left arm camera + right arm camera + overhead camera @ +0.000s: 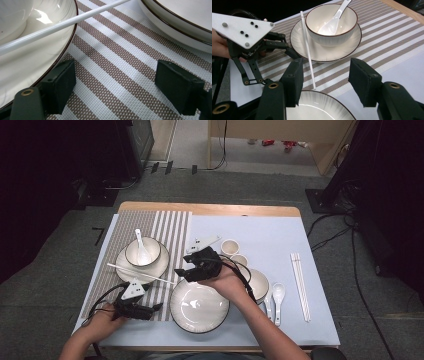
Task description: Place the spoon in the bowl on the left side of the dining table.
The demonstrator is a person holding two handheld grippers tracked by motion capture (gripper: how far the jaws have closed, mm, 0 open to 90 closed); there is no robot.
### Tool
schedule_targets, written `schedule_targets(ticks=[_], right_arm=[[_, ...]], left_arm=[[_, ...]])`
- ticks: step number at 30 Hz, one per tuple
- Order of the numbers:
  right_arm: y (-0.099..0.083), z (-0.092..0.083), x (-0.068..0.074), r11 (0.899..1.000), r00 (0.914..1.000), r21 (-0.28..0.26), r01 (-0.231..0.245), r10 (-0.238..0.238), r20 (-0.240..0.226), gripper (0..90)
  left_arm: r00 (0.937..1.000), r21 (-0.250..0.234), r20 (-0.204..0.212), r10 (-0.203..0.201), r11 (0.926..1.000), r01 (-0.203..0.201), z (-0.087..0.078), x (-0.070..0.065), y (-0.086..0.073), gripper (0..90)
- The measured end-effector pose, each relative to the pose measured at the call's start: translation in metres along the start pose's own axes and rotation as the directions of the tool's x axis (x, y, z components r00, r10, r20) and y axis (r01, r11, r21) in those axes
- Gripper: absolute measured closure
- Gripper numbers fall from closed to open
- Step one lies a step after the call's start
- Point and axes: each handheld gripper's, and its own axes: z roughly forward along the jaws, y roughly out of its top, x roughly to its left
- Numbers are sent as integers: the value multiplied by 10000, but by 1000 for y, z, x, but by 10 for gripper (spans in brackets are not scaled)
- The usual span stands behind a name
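Beside the plate (131, 269), 1 chopstick (140, 272) lies across.

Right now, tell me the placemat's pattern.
The placemat has brown and white woven stripes, clearest in the left gripper view.

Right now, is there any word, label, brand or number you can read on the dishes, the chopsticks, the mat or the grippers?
None: no readable text.
Bowl, plate, chopstick, striped mat: plain, no print.
Left gripper, grey plate on top: dots, no writing.
Red items on the far floor: too small to read.
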Motion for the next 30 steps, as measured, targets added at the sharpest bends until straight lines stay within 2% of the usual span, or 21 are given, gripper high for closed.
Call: schedule_targets(ticks=[30], right_arm=[[-14,-32,-10,9994,9991,-276,-216,226,366,459]], left_arm=[[10000,-30,-5,-37,10000,37,0,0,0,175]])
